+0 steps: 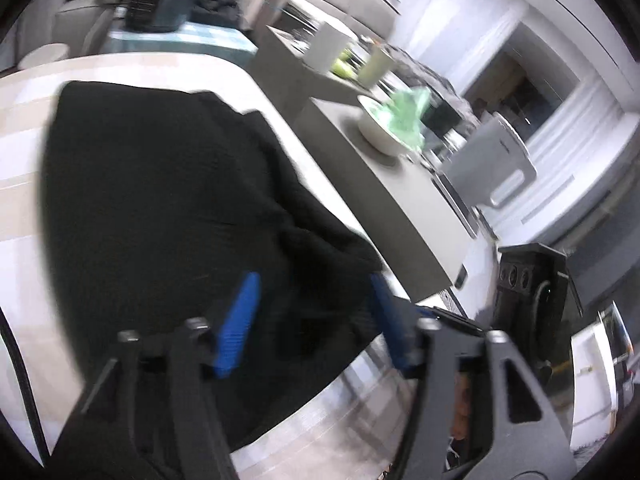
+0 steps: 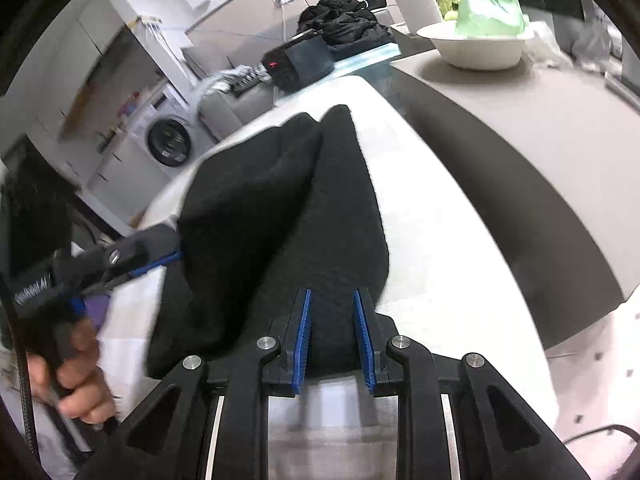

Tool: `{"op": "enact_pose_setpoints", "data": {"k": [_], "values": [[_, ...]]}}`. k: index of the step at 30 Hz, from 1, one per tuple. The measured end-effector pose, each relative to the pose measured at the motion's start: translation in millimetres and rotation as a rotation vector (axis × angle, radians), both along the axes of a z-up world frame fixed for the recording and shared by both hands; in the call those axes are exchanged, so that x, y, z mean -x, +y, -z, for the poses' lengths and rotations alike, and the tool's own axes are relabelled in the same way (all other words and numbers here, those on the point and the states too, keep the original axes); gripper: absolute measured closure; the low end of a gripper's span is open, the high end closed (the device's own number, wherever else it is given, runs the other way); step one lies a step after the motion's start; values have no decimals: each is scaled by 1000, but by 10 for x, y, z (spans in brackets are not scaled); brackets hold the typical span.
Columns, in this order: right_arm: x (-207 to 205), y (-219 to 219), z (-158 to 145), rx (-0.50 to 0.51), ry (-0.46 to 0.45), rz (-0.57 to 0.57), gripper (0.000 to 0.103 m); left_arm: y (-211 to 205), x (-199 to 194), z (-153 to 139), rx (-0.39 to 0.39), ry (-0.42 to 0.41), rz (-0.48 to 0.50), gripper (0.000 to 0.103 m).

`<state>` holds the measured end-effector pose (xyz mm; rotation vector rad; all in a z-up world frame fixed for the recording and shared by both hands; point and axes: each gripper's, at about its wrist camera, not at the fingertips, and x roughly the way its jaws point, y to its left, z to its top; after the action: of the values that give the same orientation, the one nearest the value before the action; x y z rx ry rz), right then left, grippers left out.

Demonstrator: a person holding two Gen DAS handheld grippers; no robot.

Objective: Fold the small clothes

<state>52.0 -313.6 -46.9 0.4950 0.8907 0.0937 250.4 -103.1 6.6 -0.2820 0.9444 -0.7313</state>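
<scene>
**Black garment on white table, both grippers at its near edge**

The black garment lies on the white table. It is a dark, matte knit with a faint ribbed texture. In the right wrist view it is doubled over: two rounded lobes meet along a crease running from 12 o'clock toward 6 o'clock. In the left wrist view the same cloth spreads as a broad, soft-edged sheet with a bunched fold toward 4 o'clock.

The right gripper has black arms and blue ribbed pads. Its jaws stand slightly apart, with the garment's near edge between them; whether the pads press on the cloth cannot be told.

The left gripper stands with jaws wide apart over the cloth, gripping nothing. In the right wrist view it appears at 9 o'clock, held by a hand, its tip at the garment's edge.

At 1 o'clock, on a grey counter, sits a round white bowl holding a translucent green bag.
</scene>
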Motion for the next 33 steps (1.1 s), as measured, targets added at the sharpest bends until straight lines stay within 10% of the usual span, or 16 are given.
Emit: {"op": "enact_pose_setpoints", "data": {"k": [5, 28, 33], "values": [[-21, -171, 3, -279, -68, -39, 58, 484, 72, 19, 0, -14, -99, 36], [-525, 271, -75, -20, -14, -200, 58, 1087, 183, 683, -56, 105, -270, 36], [-584, 342, -53, 30, -5, -246, 96, 1151, 247, 648, -45, 91, -276, 36]]}}
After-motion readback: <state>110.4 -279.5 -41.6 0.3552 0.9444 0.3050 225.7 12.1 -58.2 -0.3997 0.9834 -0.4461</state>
